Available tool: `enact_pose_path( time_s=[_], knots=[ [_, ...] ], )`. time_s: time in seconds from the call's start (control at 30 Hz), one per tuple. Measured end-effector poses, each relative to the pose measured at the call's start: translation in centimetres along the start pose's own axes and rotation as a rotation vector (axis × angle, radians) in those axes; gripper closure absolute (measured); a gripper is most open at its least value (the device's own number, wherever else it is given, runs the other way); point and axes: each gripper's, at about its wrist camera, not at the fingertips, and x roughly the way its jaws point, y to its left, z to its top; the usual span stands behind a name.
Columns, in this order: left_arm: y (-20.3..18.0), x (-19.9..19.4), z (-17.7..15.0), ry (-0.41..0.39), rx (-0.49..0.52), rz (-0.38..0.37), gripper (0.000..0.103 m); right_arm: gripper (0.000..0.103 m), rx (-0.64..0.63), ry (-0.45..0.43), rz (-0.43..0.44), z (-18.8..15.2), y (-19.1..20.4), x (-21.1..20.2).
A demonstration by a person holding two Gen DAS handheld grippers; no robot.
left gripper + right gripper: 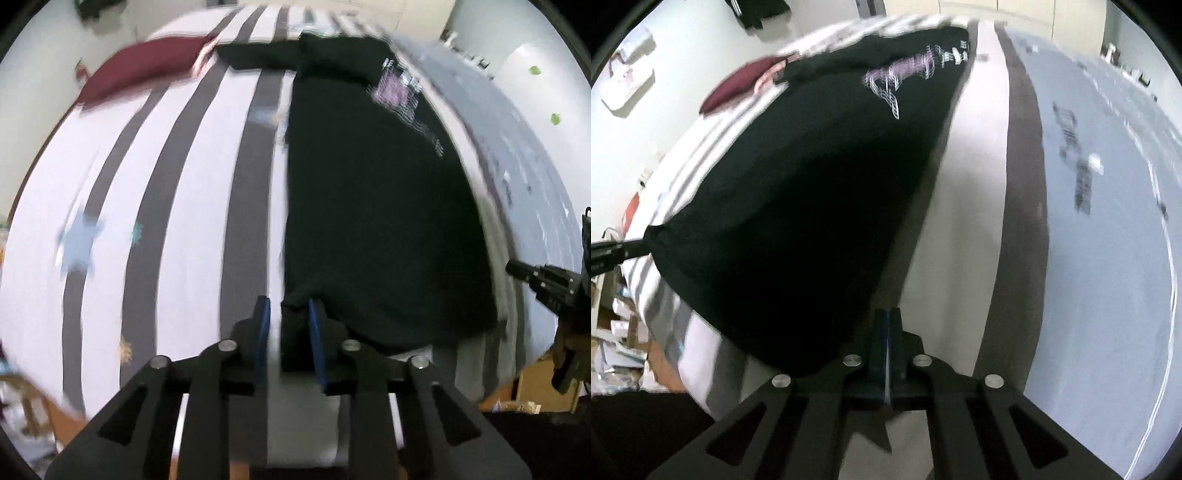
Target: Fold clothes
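The black shirt (812,206) bears a purple-white print, seemingly lettering, too blurred to read.

I count one black shirt (384,206) and one maroon cushion (140,66) on one striped bed (177,206), plus my two grippers, left (286,317) and right (887,325).

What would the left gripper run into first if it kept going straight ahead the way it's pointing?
Most likely the black shirt: its near corner already lies between the left gripper's blue fingers, and the rest stretches ahead over the striped bedding. Motion blur leaves it unclear whether the fingers actually touch the cloth.
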Motion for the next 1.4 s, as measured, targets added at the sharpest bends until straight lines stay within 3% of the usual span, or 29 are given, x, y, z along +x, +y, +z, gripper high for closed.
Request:
enact_pose_path(
  time_s=[0.07,0.17,0.27,0.43,0.6,0.77,0.83,0.93,1.03,1.1,1.2,1.33,1.4],
  knots=[
    [-0.6,0.7,2.3,-0.012,0.004,-0.001,0.084,0.099,0.005,-0.037,0.004,1.9,0.1,0.4],
    [-0.5,-0.3,2.6,-0.039,-0.021,-0.015,0.084,0.098,0.009,-0.077,0.011,4.6,0.5,1.7],
    [0.1,-1.5,-1.6,0.000,-0.033,0.017,0.084,0.093,0.010,-0.143,0.024,7.7,1.6,2.9],
    [2.2,-1.6,-7.7,0.176,-0.028,0.100,0.084,0.087,0.019,-0.156,0.082,11.5,2.6,6.2],
    [3.1,-4.7,-7.3,0.093,-0.061,0.139,0.084,0.087,-0.015,-0.094,0.111,10.3,3.5,8.2],
    [0.8,-2.8,-2.2,-0.019,-0.045,0.034,0.084,0.087,-0.008,-0.089,0.104,8.4,3.3,7.6],
    [-0.7,-0.3,-0.9,0.004,0.006,0.009,0.084,0.087,-0.003,-0.079,0.099,7.8,3.2,7.2],
    [-0.4,2.4,-3.5,0.094,0.023,0.066,0.084,0.087,-0.012,-0.064,0.092,7.3,3.3,7.2],
    [1.6,2.3,-7.6,0.177,-0.019,0.094,0.083,0.087,-0.017,-0.048,0.090,6.7,3.1,7.0],
    [2.0,0.7,-8.0,0.168,0.017,0.108,0.083,0.087,-0.011,-0.035,0.091,6.7,2.9,6.7],
    [2.9,-1.5,-6.0,0.113,0.013,0.096,0.083,0.087,0.008,-0.038,0.089,7.4,2.9,5.8],
    [3.6,-1.7,0.6,-0.028,-0.003,0.049,0.083,0.082,0.007,-0.090,0.072,9.9,3.0,4.7],
    [2.7,0.1,4.7,-0.084,0.007,0.013,0.083,0.080,0.018,-0.119,0.056,11.8,3.0,4.8]
  ],
)
